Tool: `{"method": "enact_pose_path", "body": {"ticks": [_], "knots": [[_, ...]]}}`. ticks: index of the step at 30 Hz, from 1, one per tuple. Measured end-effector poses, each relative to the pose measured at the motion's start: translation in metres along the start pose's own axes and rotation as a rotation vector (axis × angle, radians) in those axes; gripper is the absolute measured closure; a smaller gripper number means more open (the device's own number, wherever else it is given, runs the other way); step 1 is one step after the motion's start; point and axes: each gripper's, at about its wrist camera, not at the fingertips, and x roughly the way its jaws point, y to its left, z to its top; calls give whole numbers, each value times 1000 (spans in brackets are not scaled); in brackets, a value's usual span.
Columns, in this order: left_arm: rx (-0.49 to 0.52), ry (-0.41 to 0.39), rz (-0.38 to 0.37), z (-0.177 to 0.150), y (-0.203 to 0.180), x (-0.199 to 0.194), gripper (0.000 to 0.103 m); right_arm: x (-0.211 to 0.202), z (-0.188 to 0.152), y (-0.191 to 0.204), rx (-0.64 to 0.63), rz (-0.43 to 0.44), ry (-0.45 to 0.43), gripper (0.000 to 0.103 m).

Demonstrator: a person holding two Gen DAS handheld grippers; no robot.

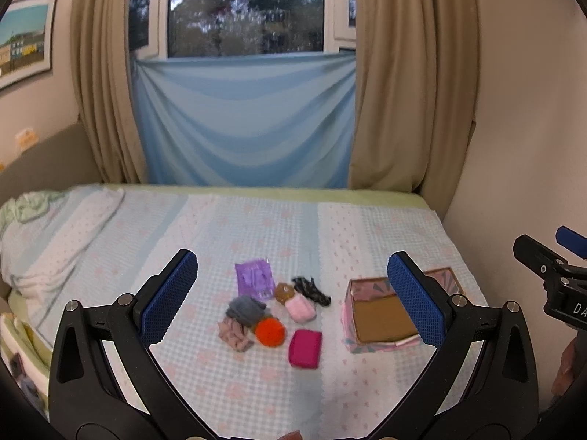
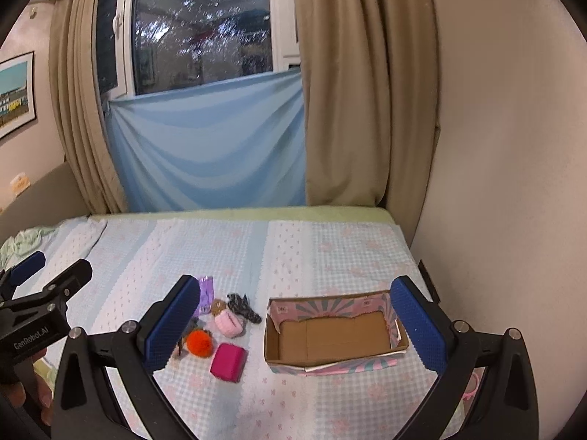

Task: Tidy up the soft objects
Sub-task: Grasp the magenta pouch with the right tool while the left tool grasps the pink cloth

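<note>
Both my grippers hover above the bed, nothing held. My left gripper (image 1: 293, 297) has its blue-padded fingers (image 1: 170, 293) spread wide, framing the pile of soft things. My right gripper (image 2: 293, 324) is spread wide too, the open box sitting between its blue pads (image 2: 416, 324) in the right wrist view.

Soft objects lie clustered on the pale blue checked bedspread with pink flowers (image 1: 256, 220), left of the box:
- flat purple plastic packet (image 1: 255, 278), farthest back
- small brown round plush piece (image 1: 284, 292) touching a light pink fuzzy pouch (image 1: 301, 310)
- black-and-white twisted knit strip (image 1: 312, 289) just beside the pink pouch, on the box side
- grey knit bundle (image 1: 245, 310) lying over a dusty pink crumpled cloth (image 1: 234, 335)
- orange fluffy pom-pom (image 1: 269, 332) touching the grey bundle
- magenta rectangular soft pad (image 1: 305, 348), nearest me, just apart from the pom-pom

The open cardboard box with pink and teal patterned outside (image 2: 330, 333) stands upright on the bedspread, right of the pile, well apart from the magenta pad. Its brown floor shows no items inside.

Behind the bed: light blue draped sheet (image 1: 244, 121) under the window, beige curtains (image 1: 411, 73) either side. Framed picture (image 1: 24, 40) on the left wall. Crumpled white-green bedding (image 1: 55, 227) at the bed's left end.
</note>
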Motion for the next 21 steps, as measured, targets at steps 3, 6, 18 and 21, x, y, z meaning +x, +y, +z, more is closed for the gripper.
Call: {"method": "enact_pose_path", "body": {"ticks": [3, 6, 18, 21], "knots": [[-14, 45, 48, -10, 4, 12, 0, 18, -9, 2, -12, 48, 48, 0], [-45, 106, 73, -25, 19, 30, 0, 39, -20, 10, -15, 79, 90, 0], [-48, 295, -11, -69, 114, 144, 0, 134, -79, 87, 28, 79, 311, 0], [-62, 352, -40, -84, 136, 180, 0, 162, -98, 103, 48, 58, 365, 0]]}}
